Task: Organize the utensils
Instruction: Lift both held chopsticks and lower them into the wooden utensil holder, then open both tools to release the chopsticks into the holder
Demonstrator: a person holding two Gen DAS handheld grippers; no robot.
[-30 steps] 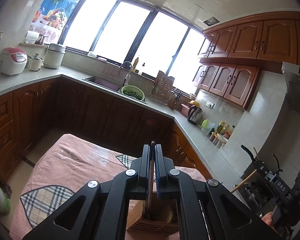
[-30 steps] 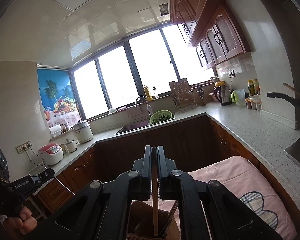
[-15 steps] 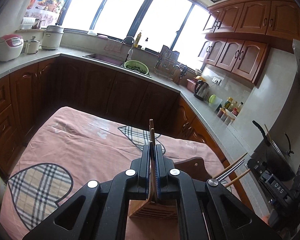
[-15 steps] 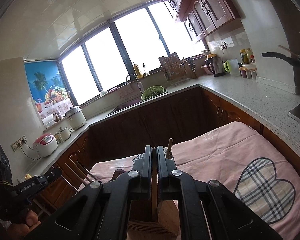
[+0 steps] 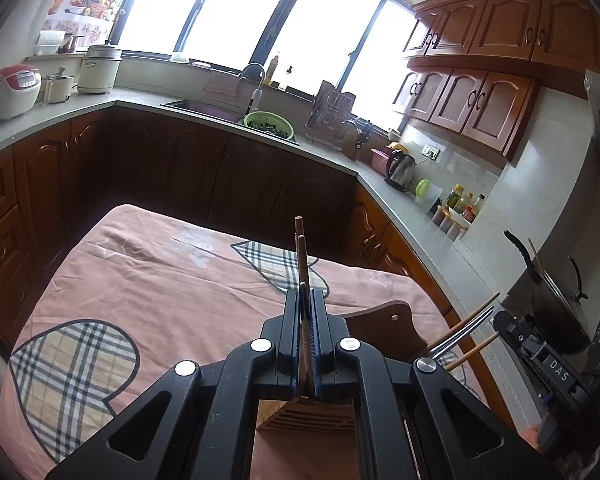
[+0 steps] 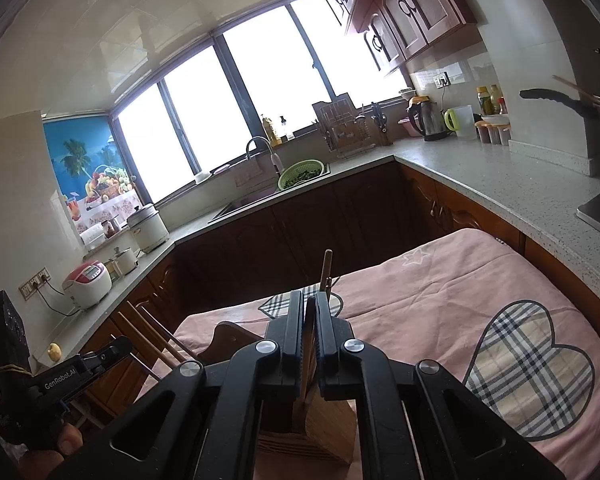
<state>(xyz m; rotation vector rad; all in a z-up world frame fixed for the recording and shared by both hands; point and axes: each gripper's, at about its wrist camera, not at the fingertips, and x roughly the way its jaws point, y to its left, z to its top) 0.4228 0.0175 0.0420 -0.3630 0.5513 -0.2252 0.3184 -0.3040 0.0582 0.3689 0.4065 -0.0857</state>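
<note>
Left gripper [image 5: 307, 304]: jaws clamped on a wooden chopstick [image 5: 301, 256], lower end in the wooden holder [image 5: 308, 416] directly beneath, likely for slotting.
Right gripper [image 6: 309, 308]: clamped likewise on another chopstick [image 6: 326, 268] above the same holder.
Pink tablecloth [image 5: 160, 280]: under the holder.
Counter [image 5: 204, 114]: beyond.

Near centre: wooden utensil holder [image 5: 308, 416] blocks, chopsticks [image 5: 302, 264] jutting upward
Near right: wooden board [image 5: 384, 326] crowds the holder
Left and far: pink tablecloth [image 5: 148, 280] lies bare
Far edge: dark cabinets [image 5: 204, 176] wall it in
</note>
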